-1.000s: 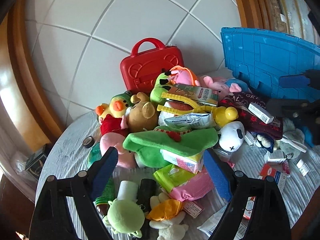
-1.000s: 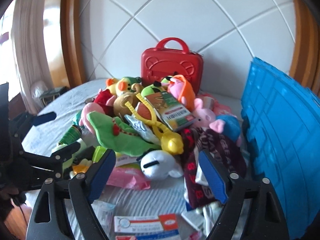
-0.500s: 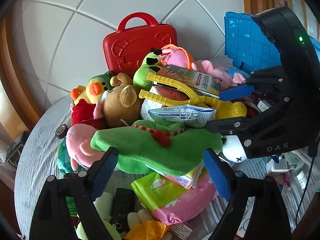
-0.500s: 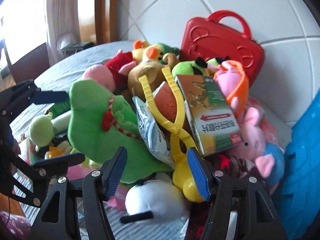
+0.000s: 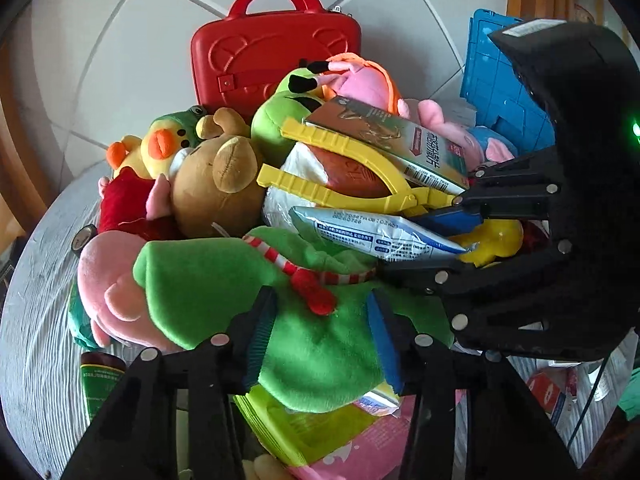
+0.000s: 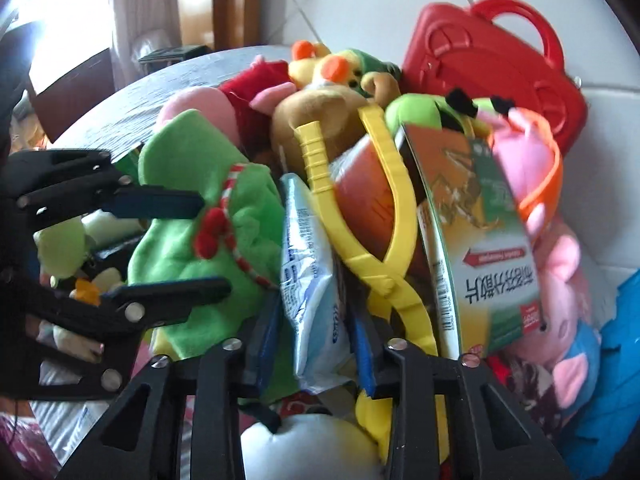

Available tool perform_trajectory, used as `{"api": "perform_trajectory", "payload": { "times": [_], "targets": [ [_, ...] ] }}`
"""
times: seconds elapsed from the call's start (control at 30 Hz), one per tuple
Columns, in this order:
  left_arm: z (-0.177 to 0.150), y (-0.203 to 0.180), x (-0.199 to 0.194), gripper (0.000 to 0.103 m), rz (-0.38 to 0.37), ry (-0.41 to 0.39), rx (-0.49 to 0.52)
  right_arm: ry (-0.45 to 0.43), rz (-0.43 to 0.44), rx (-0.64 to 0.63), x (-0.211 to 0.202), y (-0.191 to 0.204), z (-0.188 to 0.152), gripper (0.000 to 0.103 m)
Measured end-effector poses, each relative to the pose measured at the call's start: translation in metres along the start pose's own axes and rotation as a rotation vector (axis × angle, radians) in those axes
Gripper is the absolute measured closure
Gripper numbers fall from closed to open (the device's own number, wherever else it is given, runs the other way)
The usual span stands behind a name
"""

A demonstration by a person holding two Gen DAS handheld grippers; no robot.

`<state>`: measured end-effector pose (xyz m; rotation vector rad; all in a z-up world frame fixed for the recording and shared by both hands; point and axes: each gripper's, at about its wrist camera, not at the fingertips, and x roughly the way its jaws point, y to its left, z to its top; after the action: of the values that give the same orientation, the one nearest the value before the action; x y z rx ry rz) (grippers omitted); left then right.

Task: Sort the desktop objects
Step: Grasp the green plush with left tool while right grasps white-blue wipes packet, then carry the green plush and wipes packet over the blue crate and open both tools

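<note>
White quilted wall panels rise behind a round grey table (image 5: 36, 320) heaped with toys and packets. At the left of the heap in the left wrist view lie a pink plush (image 5: 108, 292), a yellow duck plush (image 5: 156, 152) and a brown bear plush (image 5: 216, 188). Next comes a green plush (image 5: 224, 280) with a red bow, sprawled across the front of the pile. The left gripper (image 5: 320, 344) straddles its body: the jaws are closing, the blue pads touching the plush on both sides. Behind stands a red case (image 5: 276, 56), upright against the wall. Further right, yellow plastic tongs (image 5: 352, 176) rest on the pile with a green box (image 5: 400, 140) across them. Below the tongs lies a clear and blue foil packet (image 5: 372, 236). In the right wrist view the right gripper (image 6: 312, 344) has that packet (image 6: 308, 272) between its closing jaws, pads pressing its lower end. A blue crate (image 5: 500, 80) stands at far right.
</note>
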<state>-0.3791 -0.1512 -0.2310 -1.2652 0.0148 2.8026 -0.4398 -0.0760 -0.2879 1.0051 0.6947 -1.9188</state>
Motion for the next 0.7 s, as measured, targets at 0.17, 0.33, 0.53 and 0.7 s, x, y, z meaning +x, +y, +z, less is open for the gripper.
{"api": "perform_trajectory", "payload": {
  "times": [0.17, 0.33, 0.53, 0.7],
  "targets": [
    [0.000, 0.001, 0.006, 0.056, -0.011, -0.010, -0.018, -0.014, 0.038, 0.119, -0.003, -0.016, -0.004, 0.080],
    [0.009, -0.009, 0.003, 0.091, -0.022, -0.022, 0.051, -0.005, -0.014, 0.135, -0.007, -0.008, -0.009, 0.087],
    [-0.002, -0.001, -0.037, 0.092, -0.039, -0.058, 0.078, -0.082, 0.030, 0.215, -0.047, -0.010, -0.021, 0.089],
    [-0.009, 0.005, -0.060, 0.093, -0.027, -0.068, 0.076, -0.116, 0.043, 0.246, -0.070, 0.001, -0.022, 0.089]
  ]
}}
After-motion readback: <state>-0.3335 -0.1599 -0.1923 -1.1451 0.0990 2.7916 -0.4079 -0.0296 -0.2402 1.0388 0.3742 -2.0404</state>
